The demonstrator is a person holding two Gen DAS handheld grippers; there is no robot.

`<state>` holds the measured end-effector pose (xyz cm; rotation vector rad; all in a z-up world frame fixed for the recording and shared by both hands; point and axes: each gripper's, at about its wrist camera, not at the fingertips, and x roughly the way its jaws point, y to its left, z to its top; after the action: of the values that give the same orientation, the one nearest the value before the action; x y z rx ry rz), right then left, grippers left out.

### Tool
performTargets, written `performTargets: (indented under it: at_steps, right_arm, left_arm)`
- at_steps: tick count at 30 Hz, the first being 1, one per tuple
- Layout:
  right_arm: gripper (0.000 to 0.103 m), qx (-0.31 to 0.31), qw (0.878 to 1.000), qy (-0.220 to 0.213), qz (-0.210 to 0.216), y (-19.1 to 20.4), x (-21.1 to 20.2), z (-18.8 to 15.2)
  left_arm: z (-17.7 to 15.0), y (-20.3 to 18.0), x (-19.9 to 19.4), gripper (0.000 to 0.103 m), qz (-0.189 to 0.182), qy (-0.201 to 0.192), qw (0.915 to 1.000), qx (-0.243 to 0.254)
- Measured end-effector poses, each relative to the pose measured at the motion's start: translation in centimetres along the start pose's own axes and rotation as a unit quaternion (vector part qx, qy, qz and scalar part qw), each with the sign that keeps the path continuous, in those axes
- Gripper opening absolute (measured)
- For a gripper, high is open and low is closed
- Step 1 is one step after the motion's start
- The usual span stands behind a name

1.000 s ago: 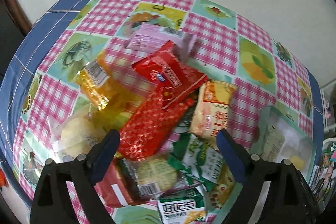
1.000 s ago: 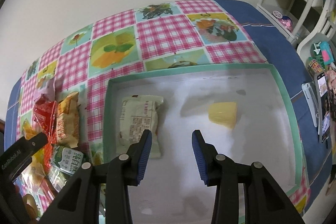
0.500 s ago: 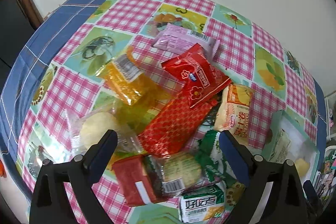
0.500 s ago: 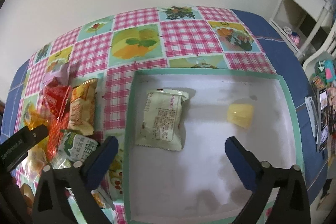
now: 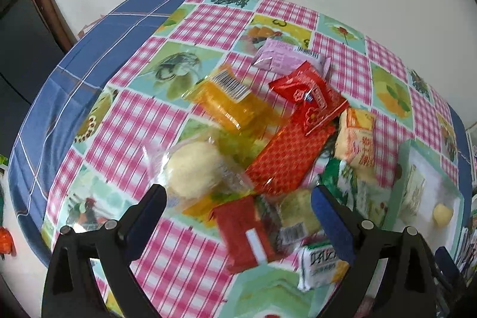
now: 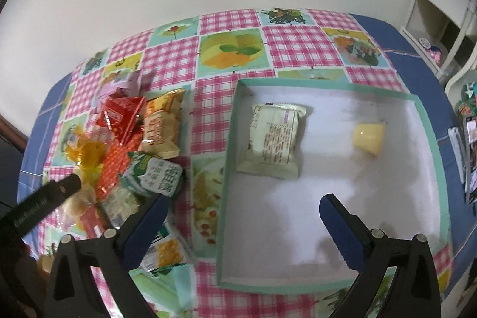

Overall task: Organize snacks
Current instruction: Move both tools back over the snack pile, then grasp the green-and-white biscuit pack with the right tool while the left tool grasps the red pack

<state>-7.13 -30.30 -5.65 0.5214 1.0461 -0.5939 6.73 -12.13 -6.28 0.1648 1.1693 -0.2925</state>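
- The right gripper (image 6: 241, 225) was nearly closed over the box a second ago. Now its jaws are wide open and hold nothing.
- It has also pulled back and up, so more of the teal box (image 6: 429, 121) shows.
- Inside the box lie a pale green packet (image 6: 272, 145) and a small yellow jelly cup (image 6: 368, 136), well apart. I think two snacks are sorted and many are left.
- The left gripper (image 5: 237, 216) has pulled back from the snack pile (image 5: 286, 151). Its jaws are wide open and empty too.
- It hangs above a round bun in a clear bag (image 5: 193, 166) and a red packet (image 5: 244, 228).
- The writing is Chinese and too blurry to read. A barcode shows on the orange packet (image 5: 229, 103).
- The black bar of the left gripper, in the right view, has letters that I cannot read.
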Motion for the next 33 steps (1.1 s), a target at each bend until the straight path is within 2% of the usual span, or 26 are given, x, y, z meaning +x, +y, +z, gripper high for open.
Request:
performTargets:
  at_steps: [10,21,26,33]
  right_arm:
    - [0.103,-0.028,0.999,0.015,0.029,2.6,-1.1,-2.7]
    - [0.103,-0.081,0.994,0.057,0.051,6.4,0.7,-4.8]
    - [0.103,-0.107,0.990,0.071,0.052,7.8,2.1,-5.2]
    - [0.102,-0.141,0.986,0.079,0.043,9.0,3.8,-5.2]
  left_arm:
    - [-2.1,2.2,-0.7,0.098,-0.002,0.015,0.9999,-0.004]
    - [-2.7,5.2,0.6,0.098,-0.008,0.048,0.9976,-0.048]
    - [-2.6,5.1,2.1,0.098,-0.017,0.074,0.9956,-0.055]
    - [-2.1,3.7,3.5,0.098,-0.028,0.097,0.9943,-0.037]
